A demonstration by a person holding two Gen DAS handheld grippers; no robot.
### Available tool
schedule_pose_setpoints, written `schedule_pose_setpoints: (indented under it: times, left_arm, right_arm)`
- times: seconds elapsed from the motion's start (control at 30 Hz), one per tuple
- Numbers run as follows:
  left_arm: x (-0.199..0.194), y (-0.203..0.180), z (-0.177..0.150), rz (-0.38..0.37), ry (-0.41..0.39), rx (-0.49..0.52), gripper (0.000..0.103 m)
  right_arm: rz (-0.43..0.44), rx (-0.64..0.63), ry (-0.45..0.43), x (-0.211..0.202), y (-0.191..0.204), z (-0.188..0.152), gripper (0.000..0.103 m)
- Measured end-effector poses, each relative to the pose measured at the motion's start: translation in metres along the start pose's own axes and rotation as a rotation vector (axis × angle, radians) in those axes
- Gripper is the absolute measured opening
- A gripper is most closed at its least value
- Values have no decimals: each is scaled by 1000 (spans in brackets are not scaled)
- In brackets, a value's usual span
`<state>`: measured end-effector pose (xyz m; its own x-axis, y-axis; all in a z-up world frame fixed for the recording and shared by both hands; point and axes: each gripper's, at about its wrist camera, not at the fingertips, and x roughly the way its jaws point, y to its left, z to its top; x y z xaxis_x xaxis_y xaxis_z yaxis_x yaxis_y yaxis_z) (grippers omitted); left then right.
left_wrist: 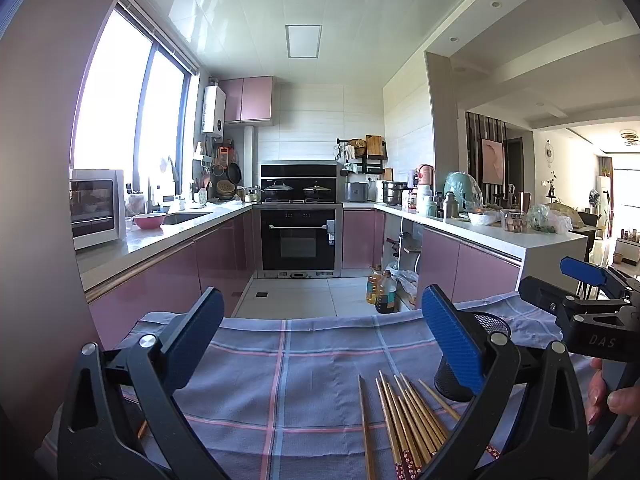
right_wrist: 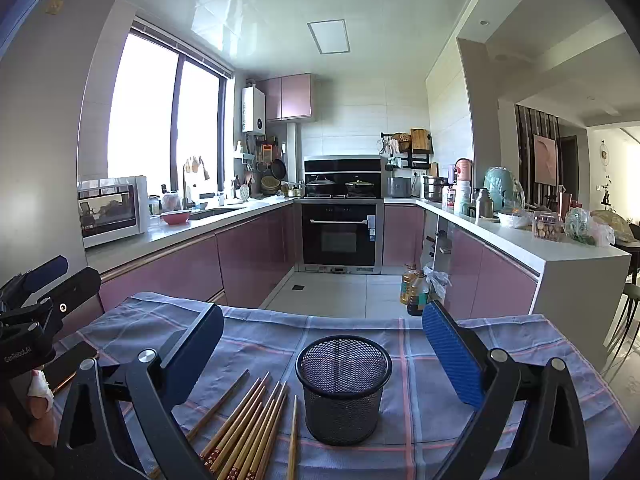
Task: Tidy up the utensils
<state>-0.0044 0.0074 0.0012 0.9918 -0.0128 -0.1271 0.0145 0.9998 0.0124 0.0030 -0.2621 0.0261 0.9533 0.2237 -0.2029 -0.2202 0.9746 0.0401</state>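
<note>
Lying loose on a blue woven cloth with pink and pale-blue check lines (right_wrist: pixel 420 364), a bundle of slim golden-brown wooden chopsticks (right_wrist: pixel 248 428) fans out flat, their dark red, flower-printed ends towards the cameras. Just to their right stands an upright round cup of black wire mesh (right_wrist: pixel 343 388), slightly tapered, nothing visible inside it; the nearest single chopstick lies just beside its base. The cloth covers the tabletop fully.

Both grippers hover above the cloth with nothing between their fingers. The left gripper (left_wrist: pixel 320 340) has its fingers spread wide, its ribbed blue pads bare; the chopsticks lie below and right of centre in its view. The right gripper (right_wrist: pixel 322 356) is likewise wide apart, framing the mesh cup without touching it.
</note>
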Motion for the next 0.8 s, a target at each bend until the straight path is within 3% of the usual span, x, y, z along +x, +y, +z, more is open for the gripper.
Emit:
schedule_pose_setpoints:
  times: [0.8]
  left_arm:
    - [1,-5,-2,-11,-6,2,97]
  right_arm:
    - [6,3,4,3,1,2,96]
